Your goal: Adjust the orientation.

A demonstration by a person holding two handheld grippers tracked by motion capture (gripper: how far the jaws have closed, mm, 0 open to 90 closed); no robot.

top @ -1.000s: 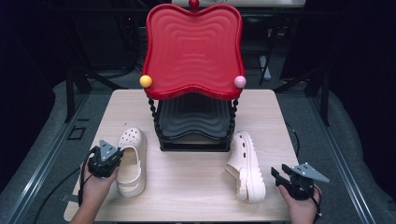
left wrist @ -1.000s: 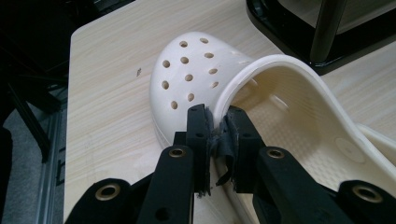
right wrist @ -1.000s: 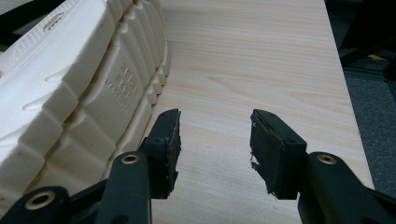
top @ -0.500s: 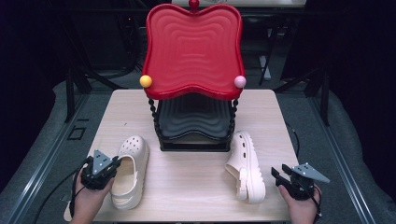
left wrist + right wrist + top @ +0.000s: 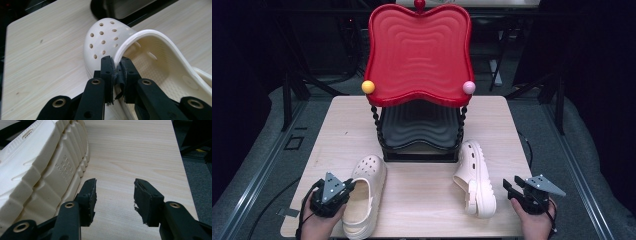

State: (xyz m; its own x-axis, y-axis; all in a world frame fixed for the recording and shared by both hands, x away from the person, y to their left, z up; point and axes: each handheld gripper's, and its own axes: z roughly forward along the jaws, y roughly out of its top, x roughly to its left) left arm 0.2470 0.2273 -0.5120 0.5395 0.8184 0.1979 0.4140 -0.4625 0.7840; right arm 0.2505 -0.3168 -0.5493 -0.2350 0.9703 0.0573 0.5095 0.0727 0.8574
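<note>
A cream foam clog with round vent holes over its toe (image 5: 363,195) lies sole-down on the pale wood-grain table (image 5: 427,200), near the front left, its toe pointing toward the stand. The left gripper (image 5: 346,186) is clamped on the clog's side wall at the edge of the foot opening. In the left gripper view, the two black jaws stand close together, with the thin, smooth rim of the clog (image 5: 140,45) pinched between their worn rubber pads. This view also shows the dimpled, pebbled footbed inside the shoe and the slim heel strap at the right edge, details that are too small to read from above.

A second cream foam clog (image 5: 475,177) lies tipped on its side at the front right of the table, its chunky ridged sole facing the right gripper (image 5: 511,186). The right gripper's jaws stand apart with nothing between them, just beside that clog but not touching it. In the right gripper view, the gripper (image 5: 115,191) hovers over bare wood, and the clog's sole (image 5: 42,167) shows deep moulded lugs and raised lettering too small to read.

The high view alone gives the layout. A glossy red tray with rippled surface and wavy outline (image 5: 419,52) stands on twisted black posts above a black tray of the same shape (image 5: 419,127), with a yellow ball (image 5: 368,87) and a pink ball (image 5: 469,87) at its front corners.
</note>
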